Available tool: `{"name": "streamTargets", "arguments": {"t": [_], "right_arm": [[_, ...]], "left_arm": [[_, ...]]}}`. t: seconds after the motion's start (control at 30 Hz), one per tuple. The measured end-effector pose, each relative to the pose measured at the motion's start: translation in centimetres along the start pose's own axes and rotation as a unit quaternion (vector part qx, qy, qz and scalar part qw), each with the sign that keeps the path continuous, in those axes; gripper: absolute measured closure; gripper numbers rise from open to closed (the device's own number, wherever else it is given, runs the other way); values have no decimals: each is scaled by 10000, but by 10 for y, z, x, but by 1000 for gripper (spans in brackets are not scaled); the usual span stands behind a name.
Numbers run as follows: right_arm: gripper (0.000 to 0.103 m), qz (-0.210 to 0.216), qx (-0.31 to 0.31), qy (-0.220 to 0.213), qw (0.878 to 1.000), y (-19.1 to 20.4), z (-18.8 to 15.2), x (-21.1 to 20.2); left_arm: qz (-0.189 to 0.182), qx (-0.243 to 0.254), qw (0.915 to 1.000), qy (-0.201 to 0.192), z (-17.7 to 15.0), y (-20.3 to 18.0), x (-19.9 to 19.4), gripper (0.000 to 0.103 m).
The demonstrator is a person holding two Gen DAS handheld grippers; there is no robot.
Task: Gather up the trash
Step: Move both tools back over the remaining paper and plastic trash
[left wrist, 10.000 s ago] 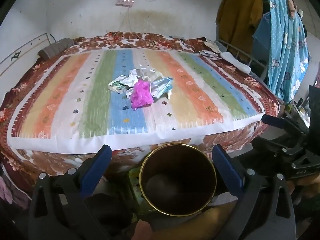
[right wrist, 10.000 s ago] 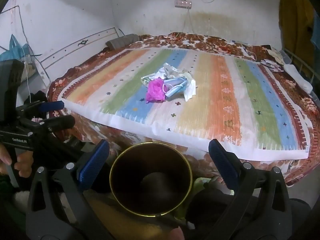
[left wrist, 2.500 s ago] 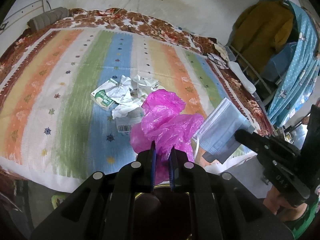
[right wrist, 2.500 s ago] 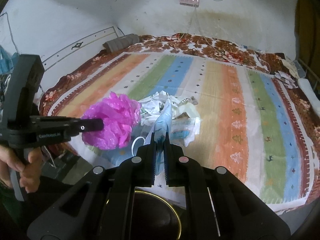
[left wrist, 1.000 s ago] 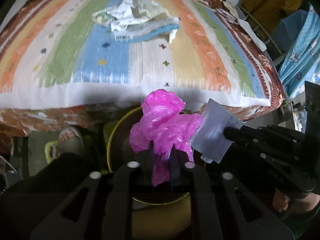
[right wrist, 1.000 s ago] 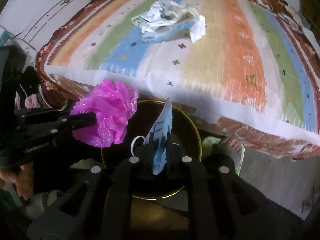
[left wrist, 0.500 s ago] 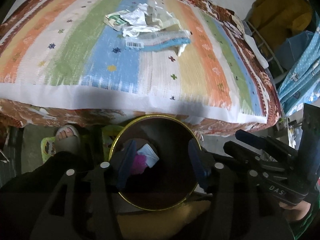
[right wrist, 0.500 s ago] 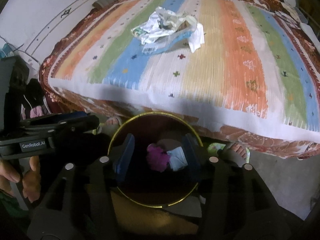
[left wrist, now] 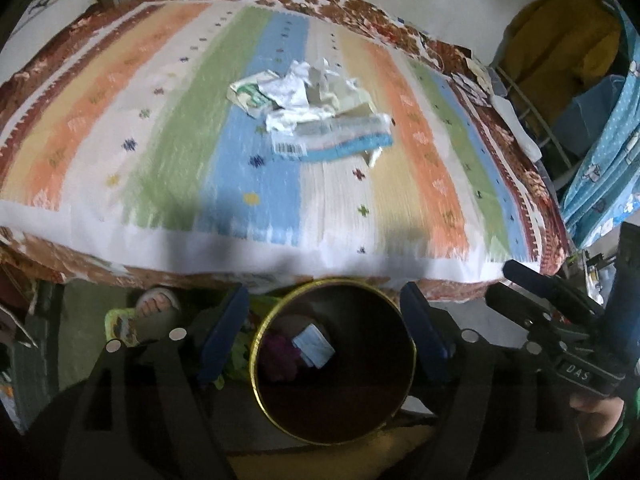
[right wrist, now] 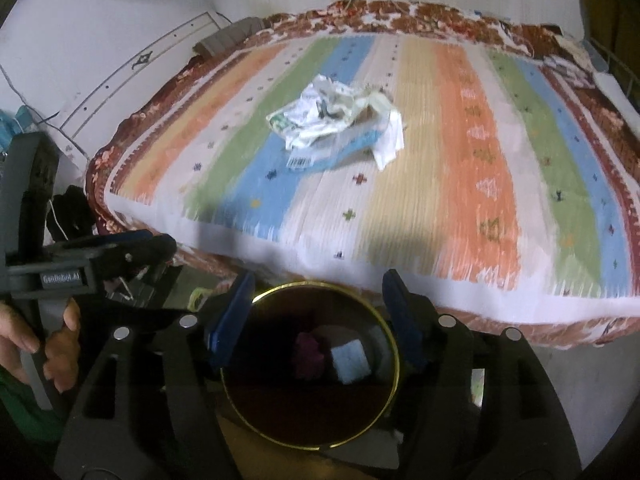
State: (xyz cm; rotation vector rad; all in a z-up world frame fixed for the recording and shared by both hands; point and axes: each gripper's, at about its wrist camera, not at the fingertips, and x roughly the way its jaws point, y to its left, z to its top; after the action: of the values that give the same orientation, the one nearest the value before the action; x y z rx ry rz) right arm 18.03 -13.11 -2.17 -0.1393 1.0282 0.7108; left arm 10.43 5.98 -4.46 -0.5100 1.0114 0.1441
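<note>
- Left gripper [left wrist: 324,330]: fingers spread wide, holding nothing, above the bin [left wrist: 256,364].
- Right gripper [right wrist: 316,316]: fingers also wide apart and bare, over the same bin [right wrist: 394,360].
- Inside bin: pink bag [left wrist: 282,354] beside blue mask [left wrist: 314,346], both at the bottom.
- Remaining trash pile [left wrist: 312,118] lies mid-bed on the striped sheet [left wrist: 160,152], well apart from the bin.

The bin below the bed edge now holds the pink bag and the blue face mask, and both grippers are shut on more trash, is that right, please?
Not quite. The bin does hold the pink bag and the blue face mask, but both grippers are open and empty: the left wrist view shows the left gripper spread wide, the right wrist view the right gripper likewise.
</note>
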Motion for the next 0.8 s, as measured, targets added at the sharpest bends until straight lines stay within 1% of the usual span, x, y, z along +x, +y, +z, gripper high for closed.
{"name": "streamTargets", "arguments": {"t": [0.1, 0.17, 0.23, 0.3, 0.4, 0.5, 0.57, 0.67, 0.73, 0.8], "right_arm": [[36, -20, -158, -146, 9998, 4, 8, -4], [31, 27, -211, -246, 9995, 6, 14, -5], [27, 54, -257, -319, 9991, 6, 19, -7], [24, 30, -350, -409, 9985, 8, 27, -8], [19, -55, -508, -529, 9973, 10, 40, -7], [17, -127, -550, -653, 9963, 9, 53, -5], [11, -231, -674, -743, 9947, 11, 60, -3], [9, -234, -750, -840, 9934, 11, 73, 2], [9, -264, -825, -883, 9923, 11, 81, 8], [9, -319, -957, -904, 9908, 12, 88, 15]], "left_arm": [[226, 42, 9997, -122, 12, 3, -3, 21], [277, 22, 9994, -182, 18, 5, -4, 19], [357, 30, 9990, -255, 24, 6, -3, 17], [573, 160, 9976, -348, 32, 4, -2, 16], [546, 272, 9970, -475, 47, 3, -6, 9], [586, 337, 9960, -578, 64, 3, -6, 8], [577, 330, 9960, -596, 74, 3, -3, 6], [589, 231, 9958, -667, 89, 8, 3, 6], [675, 200, 9951, -700, 97, 11, 7, 6], [837, 209, 9937, -720, 104, 16, 10, 6]]}}
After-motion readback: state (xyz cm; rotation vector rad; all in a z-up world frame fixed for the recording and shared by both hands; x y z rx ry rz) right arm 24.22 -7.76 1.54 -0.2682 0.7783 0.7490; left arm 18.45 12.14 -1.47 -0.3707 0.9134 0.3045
